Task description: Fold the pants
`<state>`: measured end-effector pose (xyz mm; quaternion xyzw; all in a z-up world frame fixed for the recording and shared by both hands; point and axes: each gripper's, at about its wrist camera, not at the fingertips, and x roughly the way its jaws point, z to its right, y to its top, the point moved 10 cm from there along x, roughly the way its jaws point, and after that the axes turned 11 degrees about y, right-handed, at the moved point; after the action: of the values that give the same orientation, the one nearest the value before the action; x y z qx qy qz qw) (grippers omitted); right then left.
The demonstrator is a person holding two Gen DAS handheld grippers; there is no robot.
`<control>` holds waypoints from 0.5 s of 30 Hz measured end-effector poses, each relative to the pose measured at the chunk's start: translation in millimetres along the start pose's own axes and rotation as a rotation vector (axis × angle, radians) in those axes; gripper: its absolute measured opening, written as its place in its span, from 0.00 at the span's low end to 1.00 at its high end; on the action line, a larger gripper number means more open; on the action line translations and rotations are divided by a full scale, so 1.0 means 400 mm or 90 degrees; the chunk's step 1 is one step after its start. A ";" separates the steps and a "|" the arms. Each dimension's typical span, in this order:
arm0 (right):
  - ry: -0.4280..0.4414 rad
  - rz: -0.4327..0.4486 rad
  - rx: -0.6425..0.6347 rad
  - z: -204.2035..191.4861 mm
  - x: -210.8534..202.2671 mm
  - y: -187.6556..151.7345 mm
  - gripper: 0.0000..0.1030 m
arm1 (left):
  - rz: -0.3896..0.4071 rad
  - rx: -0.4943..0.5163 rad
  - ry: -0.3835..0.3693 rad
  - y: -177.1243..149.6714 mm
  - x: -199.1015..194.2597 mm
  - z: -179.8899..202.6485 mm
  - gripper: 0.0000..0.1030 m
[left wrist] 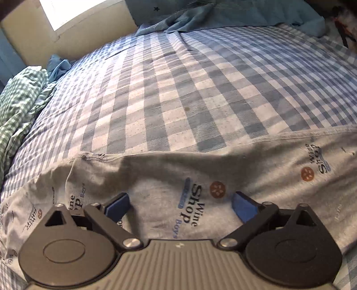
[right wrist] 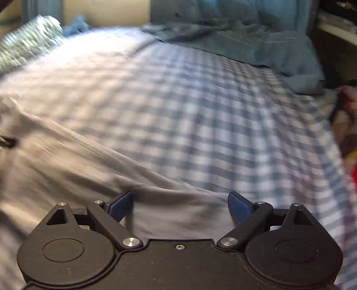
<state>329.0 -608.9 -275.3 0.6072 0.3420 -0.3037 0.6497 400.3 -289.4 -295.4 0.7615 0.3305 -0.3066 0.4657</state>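
Note:
Grey pants (left wrist: 156, 178) printed with "Wine Shop Boys" lie flat across the near part of a blue-and-white checked bed (left wrist: 178, 89). My left gripper (left wrist: 180, 205) is open, its blue pads wide apart just above the pants, holding nothing. In the right wrist view, which is motion-blurred, the same pants (right wrist: 78, 160) run from the left edge down to my right gripper (right wrist: 180, 205). It is open over the cloth's right end, with nothing between its pads.
A rumpled teal blanket (left wrist: 223, 15) lies at the far end of the bed. A green checked pillow (left wrist: 20, 96) sits at the left edge. Dark and red items (right wrist: 350, 133) lie beside the bed's right side. A lit wall (left wrist: 73, 24) stands behind.

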 end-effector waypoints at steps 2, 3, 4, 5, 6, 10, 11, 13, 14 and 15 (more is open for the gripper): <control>-0.049 0.008 0.069 0.116 -0.019 -0.018 0.99 | -0.012 -0.028 -0.012 -0.002 0.003 -0.025 1.00; -0.061 0.012 0.089 0.159 -0.033 -0.021 0.99 | -0.015 -0.045 -0.012 -0.003 -0.003 -0.041 0.99; -0.066 0.018 0.108 0.186 -0.049 -0.018 0.98 | -0.018 -0.062 -0.005 -0.006 -0.013 -0.059 0.98; -0.095 0.020 0.115 0.202 -0.066 -0.016 0.93 | -0.018 -0.078 -0.004 -0.015 -0.031 -0.087 0.98; -0.116 0.024 0.111 0.200 -0.082 -0.007 0.91 | -0.012 -0.093 -0.007 -0.019 -0.045 -0.103 0.99; 0.011 0.056 0.069 0.019 -0.123 0.024 0.93 | 0.014 -0.145 0.032 -0.067 -0.069 -0.201 0.99; 0.059 0.050 0.049 -0.046 -0.123 0.020 0.97 | 0.002 -0.145 0.051 -0.090 -0.053 -0.239 1.00; 0.100 0.010 0.000 -0.137 -0.094 -0.018 0.97 | -0.039 -0.130 0.080 -0.149 -0.003 -0.317 1.00; 0.089 -0.026 -0.019 -0.154 -0.069 -0.048 0.97 | -0.054 -0.120 0.094 -0.184 0.023 -0.362 1.00; 0.066 -0.055 -0.026 -0.148 -0.047 -0.078 0.97 | -0.049 -0.125 0.076 -0.212 0.036 -0.406 1.00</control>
<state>288.3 -552.7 -280.1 0.5933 0.4070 -0.2922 0.6300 367.8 -108.7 -288.1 0.7158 0.4152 -0.2442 0.5056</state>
